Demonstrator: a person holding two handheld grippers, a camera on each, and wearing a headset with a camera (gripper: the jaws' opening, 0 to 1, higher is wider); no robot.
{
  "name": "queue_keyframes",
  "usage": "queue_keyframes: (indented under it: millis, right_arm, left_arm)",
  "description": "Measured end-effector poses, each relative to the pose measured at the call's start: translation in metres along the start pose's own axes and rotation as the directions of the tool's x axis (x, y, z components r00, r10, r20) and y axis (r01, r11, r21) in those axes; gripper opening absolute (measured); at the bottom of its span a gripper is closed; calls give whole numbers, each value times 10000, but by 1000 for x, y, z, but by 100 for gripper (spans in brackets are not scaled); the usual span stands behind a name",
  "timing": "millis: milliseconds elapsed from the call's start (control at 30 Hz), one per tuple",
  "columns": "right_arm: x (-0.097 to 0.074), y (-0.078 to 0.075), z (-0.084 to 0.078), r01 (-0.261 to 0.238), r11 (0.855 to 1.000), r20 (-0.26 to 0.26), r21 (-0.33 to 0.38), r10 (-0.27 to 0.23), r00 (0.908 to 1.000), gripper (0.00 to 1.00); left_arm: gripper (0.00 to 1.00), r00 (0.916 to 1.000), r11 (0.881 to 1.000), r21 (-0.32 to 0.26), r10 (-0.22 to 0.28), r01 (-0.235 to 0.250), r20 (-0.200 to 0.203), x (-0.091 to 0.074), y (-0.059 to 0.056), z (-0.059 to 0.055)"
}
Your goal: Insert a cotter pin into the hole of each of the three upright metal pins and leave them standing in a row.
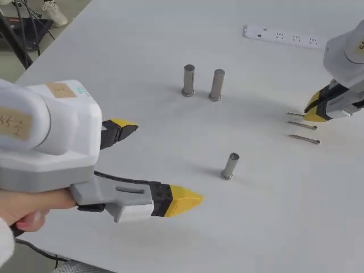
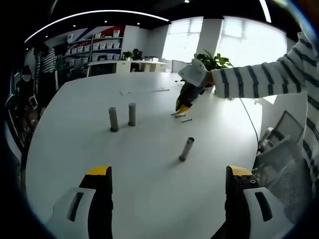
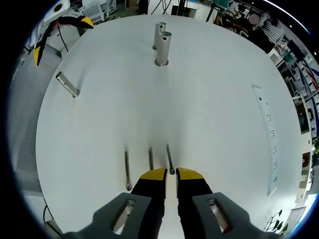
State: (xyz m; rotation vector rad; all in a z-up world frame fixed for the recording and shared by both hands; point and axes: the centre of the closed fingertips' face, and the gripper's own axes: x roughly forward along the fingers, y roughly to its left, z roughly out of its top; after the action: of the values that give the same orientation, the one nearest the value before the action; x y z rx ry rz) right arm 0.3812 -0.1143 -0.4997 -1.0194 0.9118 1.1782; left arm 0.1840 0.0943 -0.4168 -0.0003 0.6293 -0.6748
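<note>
Three grey metal pins stand on the white table: two side by side at the back (image 1: pixel 189 79) (image 1: pixel 216 85) and one alone nearer me (image 1: pixel 230 166). Three cotter pins (image 1: pixel 302 125) lie in a row at the right. In the right gripper view they point away from the jaws (image 3: pixel 150 158). My right gripper (image 3: pixel 171 174) (image 1: pixel 314 114) is down at the table, its jaws almost together on the near end of the rightmost cotter pin (image 3: pixel 170 159). My left gripper (image 1: pixel 156 165) (image 2: pixel 167 174) hovers wide open at the left, holding nothing, with the lone metal pin (image 2: pixel 186 149) ahead of it.
A white power strip (image 1: pixel 281 37) lies at the table's far right edge. The table's left edge (image 1: pixel 51 57) drops to the floor, where chair legs and cables stand. A striped sleeve (image 2: pixel 259 79) reaches over the table from the right.
</note>
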Motion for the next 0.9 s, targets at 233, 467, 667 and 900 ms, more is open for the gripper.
queue_keyframes:
  millis: [233,467,667,900]
  right_arm:
    - [1,2,2,-162,9998,-54,-121,161,9999,0]
    - [-2,6,5,-306,9995,-182,88,307,9994,0]
    - [-3,7,5,-422,9991,-402,17,422,9983,0]
    - [-5,9,8,-556,9977,-462,392,574,9973,0]
  left_arm:
    - [93,9999,9999,3,-107,107,-3,5,-3,0]
    - [91,9997,9997,-147,-199,201,152,11,-5,2]
    - [90,9992,9995,-143,-261,265,291,13,-7,7]
    - [89,9989,9994,-185,-292,299,358,13,-9,10]
